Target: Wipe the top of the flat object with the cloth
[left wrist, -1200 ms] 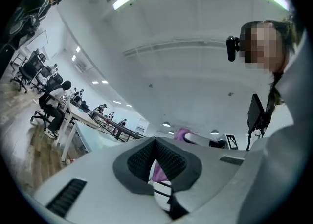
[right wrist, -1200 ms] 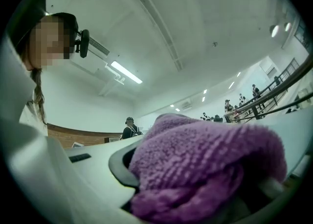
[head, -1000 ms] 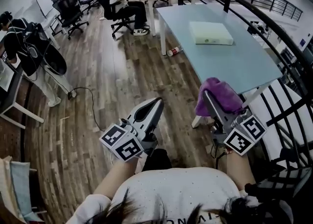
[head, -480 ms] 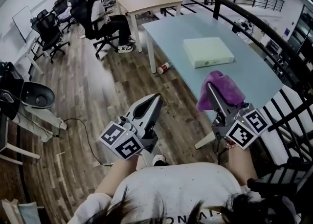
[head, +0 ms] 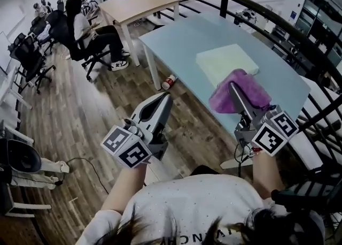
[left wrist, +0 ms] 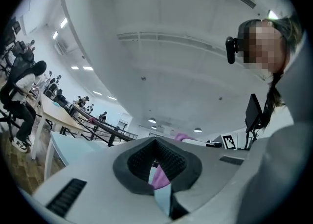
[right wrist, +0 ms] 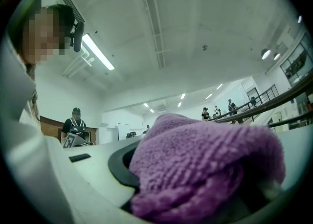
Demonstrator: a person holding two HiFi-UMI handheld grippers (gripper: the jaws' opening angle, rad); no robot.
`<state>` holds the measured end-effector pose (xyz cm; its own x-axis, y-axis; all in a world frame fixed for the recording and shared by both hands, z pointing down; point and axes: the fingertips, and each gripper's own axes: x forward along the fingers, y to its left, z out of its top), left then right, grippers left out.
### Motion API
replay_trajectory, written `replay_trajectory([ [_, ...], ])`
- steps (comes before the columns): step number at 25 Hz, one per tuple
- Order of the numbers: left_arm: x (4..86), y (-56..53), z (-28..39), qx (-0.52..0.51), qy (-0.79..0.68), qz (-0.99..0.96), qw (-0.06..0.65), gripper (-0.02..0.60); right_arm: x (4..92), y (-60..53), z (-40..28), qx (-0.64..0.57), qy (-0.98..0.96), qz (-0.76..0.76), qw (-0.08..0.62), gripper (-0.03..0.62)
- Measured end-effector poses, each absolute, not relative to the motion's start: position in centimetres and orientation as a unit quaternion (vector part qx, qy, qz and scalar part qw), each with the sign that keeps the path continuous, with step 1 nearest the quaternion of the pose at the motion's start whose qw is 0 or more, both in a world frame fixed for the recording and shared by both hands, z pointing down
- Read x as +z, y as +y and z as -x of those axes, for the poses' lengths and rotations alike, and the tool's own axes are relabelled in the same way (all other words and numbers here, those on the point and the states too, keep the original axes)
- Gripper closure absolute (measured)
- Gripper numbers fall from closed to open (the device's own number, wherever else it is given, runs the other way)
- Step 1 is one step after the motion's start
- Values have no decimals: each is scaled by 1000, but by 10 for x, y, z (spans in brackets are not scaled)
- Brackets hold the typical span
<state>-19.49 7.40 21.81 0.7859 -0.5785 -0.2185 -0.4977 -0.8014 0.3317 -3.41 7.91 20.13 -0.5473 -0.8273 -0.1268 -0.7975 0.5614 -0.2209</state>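
Observation:
A flat pale-green box point(head: 224, 62) lies on the light blue table point(head: 176, 40) ahead of me. My right gripper point(head: 233, 86) is shut on a purple cloth point(head: 239, 98), which hangs bunched over the table's near edge, just short of the box. The cloth point(right wrist: 205, 169) fills the right gripper view and hides the jaws there. My left gripper point(head: 163, 99) is shut and holds nothing; it hovers over the wooden floor, left of the table. In the left gripper view the jaws point(left wrist: 159, 169) meet, with only a sliver of the far cloth seen past them.
A black railing point(head: 278, 30) curves behind and right of the table. A can point(head: 168, 82) lies on the floor by a table leg. A person point(head: 88, 30) sits on an office chair at a wooden desk point(head: 136, 3) at the back left. Several chairs stand further left.
The table and box have come much nearer in the head view. Both grippers have moved forward; the cloth, earlier short of the table, is now over its near edge by the box.

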Motion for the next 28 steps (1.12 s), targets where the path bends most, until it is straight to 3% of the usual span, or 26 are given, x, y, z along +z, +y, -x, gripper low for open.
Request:
replay_trajectory([
  [6,250,-14,177,-142,-260,-943,150,575,218,5,2,-87,854,498,127,554],
  [15,209,-173,130,-171,-170,-962,131,577,199,-164,-37,-55,842,520,135,554],
  [20,219,-245,95,-108,-192,-969,111,577,205,-223,-80,-64,812,567,124,554],
  [28,286,-333,12,-37,-141,-978,146,577,279,-250,-176,-136,717,675,105,555],
])
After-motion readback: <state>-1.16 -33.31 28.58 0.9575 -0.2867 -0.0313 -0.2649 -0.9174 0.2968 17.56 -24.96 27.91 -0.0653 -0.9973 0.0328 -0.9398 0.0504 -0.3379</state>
